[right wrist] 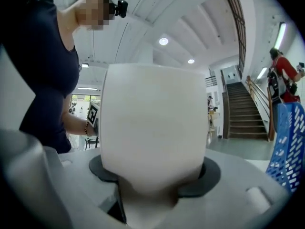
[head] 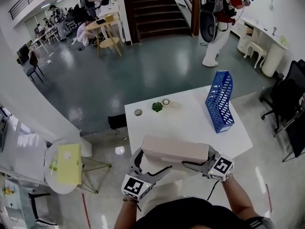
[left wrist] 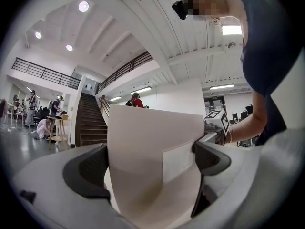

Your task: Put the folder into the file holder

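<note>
Left gripper [head: 155,170] and right gripper [head: 191,162] both clamp the folder [head: 175,149], well short of the file holder [head: 220,101]. Best to stand it upright before sliding in.

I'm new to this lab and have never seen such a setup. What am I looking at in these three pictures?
No robot: a person holds a two-jaw tool in each hand. One picture is from a camera on the person's head, looking down; the others from cameras on the left hand-held gripper and right hand-held gripper. Both grip one beige folder above the white table, where a blue file holder stands upright and a small green item lies.
</note>
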The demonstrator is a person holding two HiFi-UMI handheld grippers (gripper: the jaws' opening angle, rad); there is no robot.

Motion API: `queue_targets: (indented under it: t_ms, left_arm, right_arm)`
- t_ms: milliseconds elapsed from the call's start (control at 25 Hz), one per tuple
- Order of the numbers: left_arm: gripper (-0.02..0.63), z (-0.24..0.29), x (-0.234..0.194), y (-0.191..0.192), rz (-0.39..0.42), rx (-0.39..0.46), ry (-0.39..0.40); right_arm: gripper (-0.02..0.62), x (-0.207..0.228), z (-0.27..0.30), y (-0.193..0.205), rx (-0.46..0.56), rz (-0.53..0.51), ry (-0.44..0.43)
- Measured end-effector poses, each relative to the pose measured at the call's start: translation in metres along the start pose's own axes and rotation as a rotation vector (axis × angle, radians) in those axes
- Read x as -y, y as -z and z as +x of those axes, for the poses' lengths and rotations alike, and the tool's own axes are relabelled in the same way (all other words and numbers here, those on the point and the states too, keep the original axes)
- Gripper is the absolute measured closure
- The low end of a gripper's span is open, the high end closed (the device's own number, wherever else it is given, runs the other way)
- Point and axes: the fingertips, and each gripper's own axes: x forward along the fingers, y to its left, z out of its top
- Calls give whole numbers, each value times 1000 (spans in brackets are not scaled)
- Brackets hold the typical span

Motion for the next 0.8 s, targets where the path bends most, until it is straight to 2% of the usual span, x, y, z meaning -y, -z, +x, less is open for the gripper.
queue_targets:
  t_ms: [120, 240, 480, 600, 680, 720, 800]
  left_arm:
    - [48, 10, -3, -8, -11, -10, -5]
    - [48, 21, -4, -5, -3, -17, 7]
    - [49, 44, 0, 13, -106, -9, 42]
    - [51, 52, 2, 20, -108, 1, 53]
    - [57, 56, 4, 25, -100, -10, 68]
    - [75, 57, 4, 24, -100, -9, 79]
    - [172, 60, 6, 20, -118, 6, 98]
  right_arm:
    - [301, 1, -3, -3, 4, 16, 52]
    - [318, 14, -17, -9, 6, 32, 146]
    - [333, 65, -95, -54, 69, 30, 417]
    - [333, 88, -142, -98, 163, 8, 567]
    - [333, 103, -177, -121, 182, -27, 693]
    - [333, 110, -194, -129, 181, -52, 754]
    - [332, 123, -221, -147, 178, -106, 848]
